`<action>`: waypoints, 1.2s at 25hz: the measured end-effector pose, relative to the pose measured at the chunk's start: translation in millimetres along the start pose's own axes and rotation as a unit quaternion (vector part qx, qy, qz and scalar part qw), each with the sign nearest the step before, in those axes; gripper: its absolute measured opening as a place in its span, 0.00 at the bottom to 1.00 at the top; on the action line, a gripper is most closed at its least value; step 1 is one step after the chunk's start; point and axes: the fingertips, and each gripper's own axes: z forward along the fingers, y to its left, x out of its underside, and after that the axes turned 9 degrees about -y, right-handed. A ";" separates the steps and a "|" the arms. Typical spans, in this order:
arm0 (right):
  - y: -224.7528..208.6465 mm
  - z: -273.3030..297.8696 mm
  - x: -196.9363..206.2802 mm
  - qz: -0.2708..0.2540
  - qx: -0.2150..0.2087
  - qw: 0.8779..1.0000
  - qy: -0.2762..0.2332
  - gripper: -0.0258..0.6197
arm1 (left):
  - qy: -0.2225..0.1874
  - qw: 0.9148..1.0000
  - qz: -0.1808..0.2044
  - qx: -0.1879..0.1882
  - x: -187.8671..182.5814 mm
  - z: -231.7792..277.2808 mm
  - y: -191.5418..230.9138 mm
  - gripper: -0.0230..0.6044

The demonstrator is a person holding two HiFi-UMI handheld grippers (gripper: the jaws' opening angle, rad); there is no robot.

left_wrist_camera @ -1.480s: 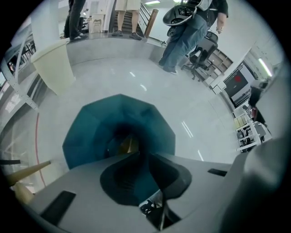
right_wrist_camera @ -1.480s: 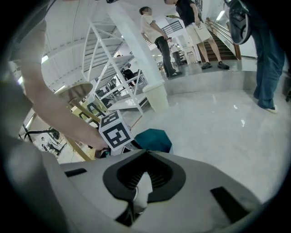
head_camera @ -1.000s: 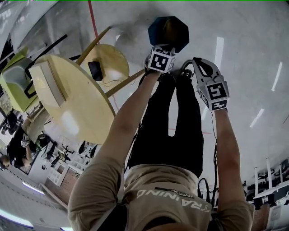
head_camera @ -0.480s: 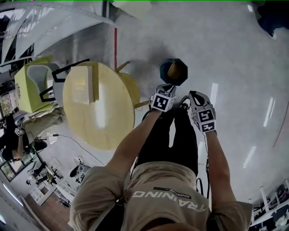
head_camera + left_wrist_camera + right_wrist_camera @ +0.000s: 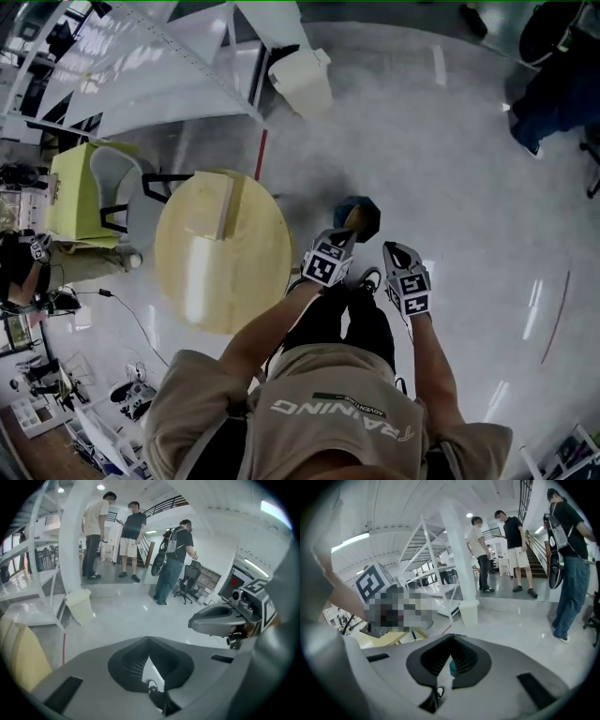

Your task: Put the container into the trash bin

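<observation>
A dark blue trash bin (image 5: 360,217) stands on the floor just ahead of my hands, with a tan thing showing inside it. I take that for the container, though it is too small to be sure. My left gripper (image 5: 343,240) hangs at the bin's near edge, shut and empty. Its jaws meet with nothing between them in the left gripper view (image 5: 148,641). My right gripper (image 5: 393,253) is to the right of the bin, also shut and empty (image 5: 450,638). Both gripper views look out level across the room, not at the bin.
A round yellow table (image 5: 222,251) with a pale block (image 5: 226,204) on it stands left of me, and a green chair (image 5: 77,196) beyond it. A cream bin (image 5: 302,81) leans by white shelving (image 5: 436,559). Several people (image 5: 133,541) stand farther off.
The head view has pulled up and back, so the bin and table look smaller and lie farther from me. Both grippers stay shut and have drawn away from the bin.
</observation>
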 end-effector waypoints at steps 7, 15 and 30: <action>24.5 -38.4 -62.9 -0.021 0.000 0.998 -0.054 0.04 | -0.088 0.996 0.005 -0.018 -64.0 -75.9 -15.4 0.04; 55.3 -71.1 -137.7 -0.051 0.004 0.993 -0.110 0.04 | -0.152 0.988 0.032 -0.025 -116.7 -139.6 -18.8 0.04; 79.6 -119.9 -188.0 -0.058 0.028 0.982 -0.179 0.04 | -0.259 0.963 0.069 -0.028 -164.8 -204.7 -40.2 0.04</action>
